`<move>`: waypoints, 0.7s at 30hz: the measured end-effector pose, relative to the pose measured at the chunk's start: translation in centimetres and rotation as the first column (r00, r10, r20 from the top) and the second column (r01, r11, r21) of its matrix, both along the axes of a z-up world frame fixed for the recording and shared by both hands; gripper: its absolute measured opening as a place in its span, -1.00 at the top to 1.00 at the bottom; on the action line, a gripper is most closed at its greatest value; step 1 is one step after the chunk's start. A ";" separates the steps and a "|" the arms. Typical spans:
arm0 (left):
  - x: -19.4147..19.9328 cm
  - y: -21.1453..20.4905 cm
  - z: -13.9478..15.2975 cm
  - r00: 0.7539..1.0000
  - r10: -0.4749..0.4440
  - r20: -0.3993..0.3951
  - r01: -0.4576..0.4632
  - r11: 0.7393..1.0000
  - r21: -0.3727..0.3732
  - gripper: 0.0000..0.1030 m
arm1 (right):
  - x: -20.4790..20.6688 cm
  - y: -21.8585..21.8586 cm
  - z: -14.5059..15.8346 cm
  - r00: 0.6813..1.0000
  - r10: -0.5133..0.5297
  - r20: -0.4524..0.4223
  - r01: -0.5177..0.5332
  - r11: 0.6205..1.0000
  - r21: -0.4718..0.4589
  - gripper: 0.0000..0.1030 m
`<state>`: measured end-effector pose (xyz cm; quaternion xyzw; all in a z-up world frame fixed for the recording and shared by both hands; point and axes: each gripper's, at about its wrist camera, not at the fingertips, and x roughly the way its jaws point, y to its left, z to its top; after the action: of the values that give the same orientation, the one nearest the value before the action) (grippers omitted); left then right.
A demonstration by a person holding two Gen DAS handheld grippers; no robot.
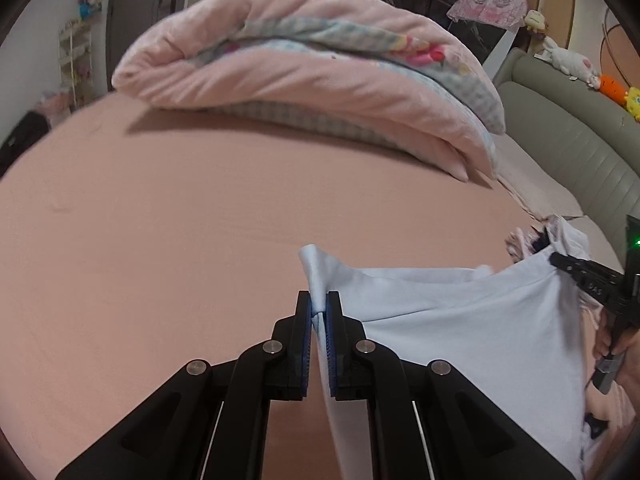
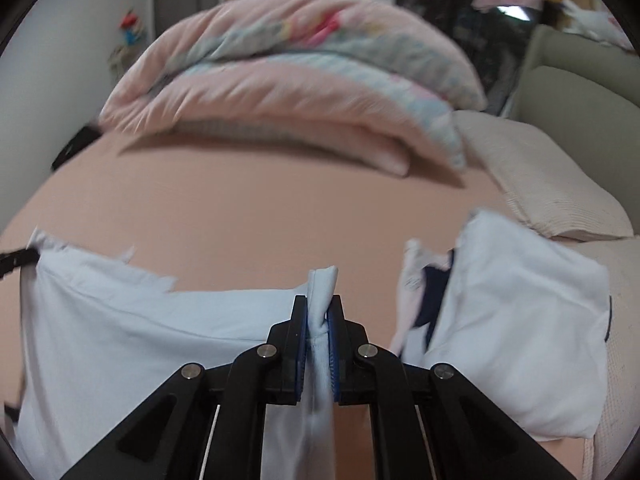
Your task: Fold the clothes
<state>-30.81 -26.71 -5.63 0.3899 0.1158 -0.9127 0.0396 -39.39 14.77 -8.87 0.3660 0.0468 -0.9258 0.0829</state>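
A pale blue garment (image 1: 460,320) hangs stretched between both grippers above the pink bed sheet (image 1: 160,220). My left gripper (image 1: 319,308) is shut on one upper corner of it, with the cloth pinched between the blue pads. At the right edge of the left wrist view, my right gripper (image 1: 558,259) clamps the other corner. In the right wrist view, my right gripper (image 2: 319,314) is shut on a bunched fold of the pale blue garment (image 2: 140,320). The left gripper (image 2: 22,259) holds the far corner at the left edge.
A folded pink and checked quilt (image 1: 304,80) lies across the far side of the bed. A beige pillow (image 2: 540,184) and a grey-green padded headboard (image 1: 580,120) are at the right. A pile of white and dark clothes (image 2: 520,340) lies beside my right gripper. A hand (image 1: 626,344) grips the right tool.
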 end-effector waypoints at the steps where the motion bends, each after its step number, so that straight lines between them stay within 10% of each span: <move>1: -0.7 -0.2 -0.7 1.000 0.012 0.018 -0.012 1.000 0.006 0.85 | -0.9 0.0 -0.6 1.000 -0.010 0.005 0.010 1.000 0.019 0.87; 5: -4.5 -1.2 -6.4 0.969 0.028 0.244 -0.045 0.997 0.062 0.82 | -4.4 -0.4 -5.9 0.983 -0.065 0.173 0.038 0.988 0.152 0.87; 8: -4.3 -1.8 -6.5 0.976 0.037 0.212 -0.055 0.996 0.076 0.73 | -4.8 -1.9 -7.5 0.978 -0.053 0.199 -0.002 0.964 0.265 0.83; 11: -3.7 -2.4 -5.5 0.989 0.018 0.149 -0.039 0.989 0.140 -0.12 | -4.7 -2.5 -7.4 0.981 -0.028 0.194 -0.027 0.961 0.275 0.81; 12: -3.7 -2.3 -5.7 0.988 -0.007 0.152 -0.017 0.988 0.154 -0.12 | -4.7 -2.4 -7.4 0.980 -0.023 0.195 -0.030 0.965 0.261 0.81; 13: -4.0 -1.9 -6.1 0.985 -0.033 0.171 0.008 0.990 0.143 -0.11 | -4.6 -2.2 -7.4 0.980 -0.019 0.200 -0.032 0.968 0.249 0.83; 15: -4.6 -0.9 -6.9 0.974 -0.063 0.215 0.047 0.996 0.079 0.93 | -4.4 -2.3 -7.3 0.981 -0.003 0.193 -0.044 0.970 0.238 0.87; 21: -2.8 0.0 -2.2 1.000 -0.011 0.015 0.012 0.999 -0.050 0.93 | -2.3 -2.4 -3.6 1.000 0.008 -0.009 -0.005 0.968 0.252 0.89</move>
<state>-33.61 -26.69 -7.80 0.3960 0.0904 -0.9127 0.0449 -41.69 12.40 -12.45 0.3686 0.1657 -0.9139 0.0386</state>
